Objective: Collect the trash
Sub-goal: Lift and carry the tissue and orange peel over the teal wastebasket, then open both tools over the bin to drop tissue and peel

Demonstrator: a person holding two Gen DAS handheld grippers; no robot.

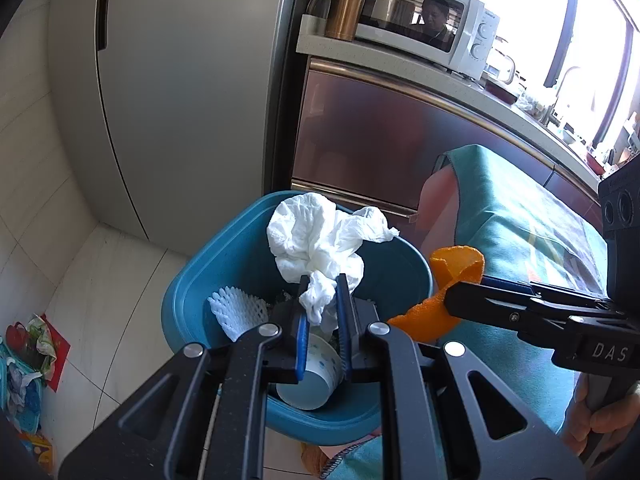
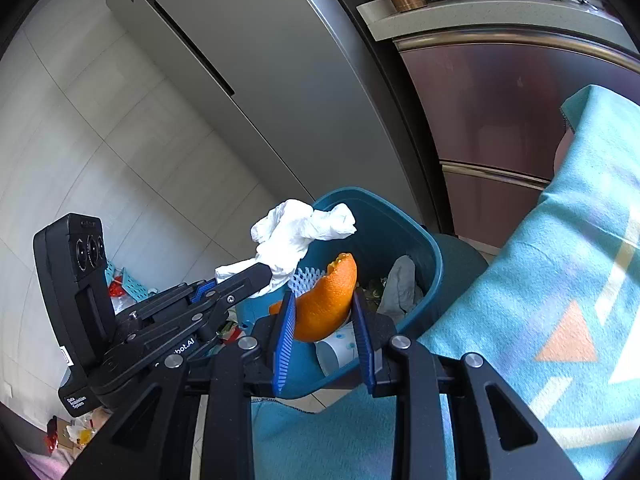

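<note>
Left tongs (image 1: 323, 304) pinched a light, soft crumpled tissue (image 1: 320, 240) by its tail over the blue bin (image 1: 224, 264), while right tongs (image 2: 323, 320) clasped a stiff, curled orange peel (image 2: 328, 300) at mid-body beside it

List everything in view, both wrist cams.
tissue: 1, white, above bin, in left gripper
orange peel: 1, orange, over bin, in right gripper
bin: 1, teal, on floor beside cloth
foam net: 1, white, in bin
paper cup: 1, white-blue, in bin
cloth: 1, teal patterned, right
fridge: 1, grey, behind
microwave: 1, white, counter
tumbler: 1, copper, counter
left gripper: shut
right gripper: shut
</note>
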